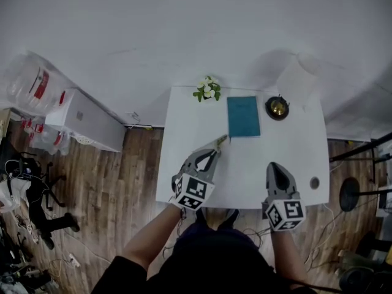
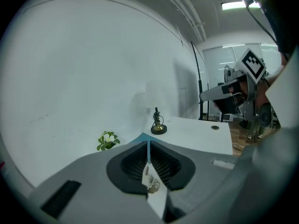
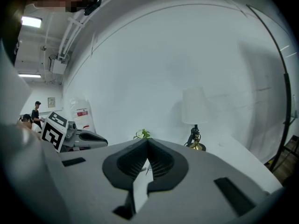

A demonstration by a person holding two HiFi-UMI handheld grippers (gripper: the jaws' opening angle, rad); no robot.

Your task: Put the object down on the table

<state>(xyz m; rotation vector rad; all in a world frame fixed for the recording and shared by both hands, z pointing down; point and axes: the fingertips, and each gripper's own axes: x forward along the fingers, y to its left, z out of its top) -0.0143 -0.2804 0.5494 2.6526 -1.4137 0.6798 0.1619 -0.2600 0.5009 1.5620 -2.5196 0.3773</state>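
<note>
At about 11 o'clock on the white table (image 1: 245,170) stands a little plant (image 1: 207,89). Coming in from 7 o'clock, the left gripper (image 1: 215,146) has its jaws squeezed together on a small yellow-green thing (image 1: 222,139). The thing pokes out of the tips toward 1 o'clock, and I cannot tell what it is. So the thing sits in the gripper and is not lying on the table yet. Just past it, at 12 o'clock, lies a blue-green book (image 1: 243,116), and a lamp (image 1: 277,107) stands at 1 o'clock. At 5 o'clock the right gripper (image 1: 274,167) has its jaws closed with nothing in them. The thing looks thin and light to me. If the jaws let go while it is high up, it could flutter or bounce and slip off the near edge of the table. It is also close to the book's corner, so it could land on the book and not on the table.
</note>
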